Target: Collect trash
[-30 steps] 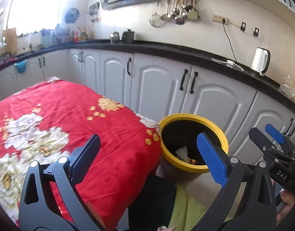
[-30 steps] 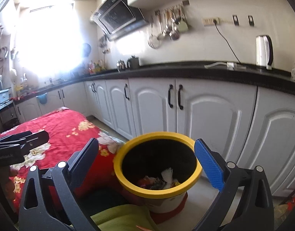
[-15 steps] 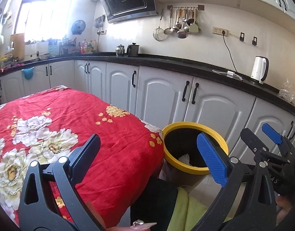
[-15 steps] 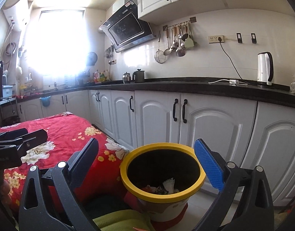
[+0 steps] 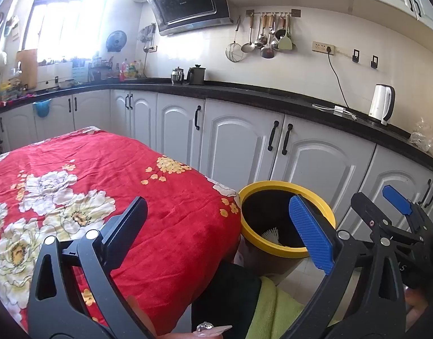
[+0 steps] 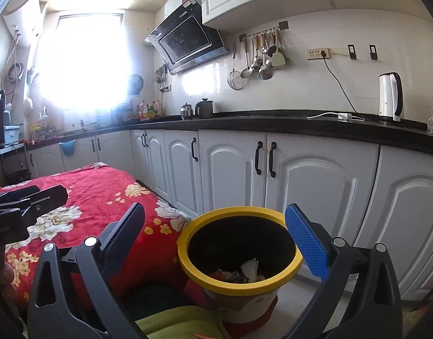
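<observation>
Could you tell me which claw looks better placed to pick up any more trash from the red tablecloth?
Left. The left claw is open over the red tablecloth, while the right claw, also open, faces the yellow-rimmed bin.

Tablecloth (image 5: 109, 169): red floral cloth, creased, matt. Bin (image 6: 239, 285): smooth plastic, yellow rim. Countertop (image 6: 273, 125): glossy black. Kettle (image 6: 390, 97): shiny white plastic.
</observation>
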`<state>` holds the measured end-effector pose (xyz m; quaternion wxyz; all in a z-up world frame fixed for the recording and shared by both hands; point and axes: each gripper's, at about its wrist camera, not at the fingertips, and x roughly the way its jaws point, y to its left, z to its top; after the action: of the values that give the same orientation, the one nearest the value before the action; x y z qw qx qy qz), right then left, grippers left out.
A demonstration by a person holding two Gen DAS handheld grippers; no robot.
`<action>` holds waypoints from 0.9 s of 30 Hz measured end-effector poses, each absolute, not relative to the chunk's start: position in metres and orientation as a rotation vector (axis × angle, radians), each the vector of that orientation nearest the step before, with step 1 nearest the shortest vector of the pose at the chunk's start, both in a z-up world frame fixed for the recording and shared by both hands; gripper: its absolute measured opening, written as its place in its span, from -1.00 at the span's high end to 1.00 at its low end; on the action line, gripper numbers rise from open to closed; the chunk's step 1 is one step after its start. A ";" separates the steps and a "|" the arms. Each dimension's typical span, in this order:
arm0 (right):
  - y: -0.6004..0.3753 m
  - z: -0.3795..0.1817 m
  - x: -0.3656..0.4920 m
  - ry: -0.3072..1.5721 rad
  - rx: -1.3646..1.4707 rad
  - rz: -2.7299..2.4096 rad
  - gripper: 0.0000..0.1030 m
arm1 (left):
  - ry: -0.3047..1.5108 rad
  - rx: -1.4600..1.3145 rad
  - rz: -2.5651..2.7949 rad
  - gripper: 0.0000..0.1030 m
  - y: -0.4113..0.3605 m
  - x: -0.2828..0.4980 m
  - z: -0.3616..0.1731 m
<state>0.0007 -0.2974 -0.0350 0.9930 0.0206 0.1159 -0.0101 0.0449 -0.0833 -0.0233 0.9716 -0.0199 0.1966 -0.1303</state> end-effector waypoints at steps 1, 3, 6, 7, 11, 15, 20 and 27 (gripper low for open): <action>-0.297 -0.035 0.001 0.233 0.041 -0.020 -0.88 | 0.397 -0.040 -0.263 -0.79 -0.083 0.045 -0.023; -0.297 -0.035 0.001 0.232 0.042 -0.020 -0.88 | 0.396 -0.040 -0.262 -0.79 -0.083 0.045 -0.023; -0.297 -0.035 0.001 0.233 0.042 -0.020 -0.88 | 0.390 -0.040 -0.264 -0.79 -0.082 0.044 -0.023; -0.297 -0.035 0.001 0.233 0.042 -0.021 -0.88 | 0.388 -0.039 -0.263 -0.79 -0.082 0.044 -0.022; -0.297 -0.035 0.001 0.233 0.042 -0.021 -0.88 | 0.387 -0.042 -0.263 -0.79 -0.081 0.045 -0.022; -0.297 -0.036 0.001 0.233 0.044 -0.022 -0.88 | 0.384 -0.041 -0.264 -0.79 -0.081 0.045 -0.022; -0.297 -0.038 0.000 0.234 0.046 -0.022 -0.88 | 0.385 -0.040 -0.264 -0.79 -0.081 0.045 -0.023; -0.298 -0.038 0.001 0.235 0.046 -0.023 -0.88 | 0.384 -0.041 -0.264 -0.79 -0.081 0.045 -0.023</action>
<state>0.0006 -0.2975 -0.0379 0.9928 0.0230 0.1173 -0.0117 0.0448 -0.0814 -0.0229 0.9728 -0.0201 0.1903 -0.1306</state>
